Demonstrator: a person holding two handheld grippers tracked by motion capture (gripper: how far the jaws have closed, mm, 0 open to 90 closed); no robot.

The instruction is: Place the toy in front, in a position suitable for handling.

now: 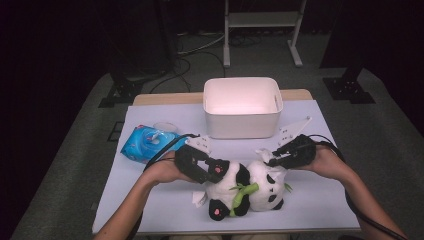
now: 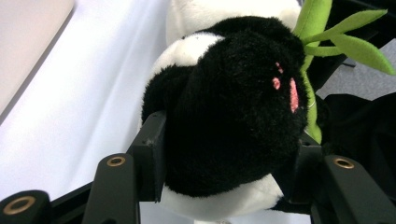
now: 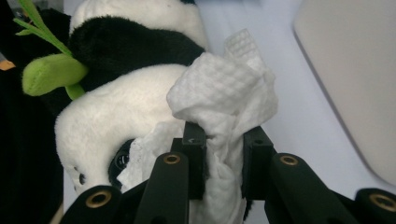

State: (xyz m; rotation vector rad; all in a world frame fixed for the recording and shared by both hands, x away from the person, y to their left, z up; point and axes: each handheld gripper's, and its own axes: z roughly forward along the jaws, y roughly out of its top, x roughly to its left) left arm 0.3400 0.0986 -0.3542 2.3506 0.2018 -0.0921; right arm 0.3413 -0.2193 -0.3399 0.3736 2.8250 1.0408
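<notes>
Plush black and white fur marks the panda toy (image 1: pixel 245 187), lying on its back in the high view near the front edge of the white table (image 1: pixel 320 200), its long axis running across the table, head toward the person's right. Behind it stands a white bin (image 1: pixel 243 107), and a blue wipes pack (image 1: pixel 145 142) lies off to the left. The left hand-held gripper (image 1: pixel 212 172) sits at the toy's paw end, the right hand-held gripper (image 1: pixel 267 159) at its head.

From the left gripper view, the jaws stand partly closed, pressed on either side of a black paw (image 2: pixel 233 121) with pink pads; green bamboo leaves (image 2: pixel 345 39) poke out beyond.

From the right gripper view, the jaws are pinched tight on a crumpled white wipe (image 3: pixel 224 98), held against the panda's white face.
</notes>
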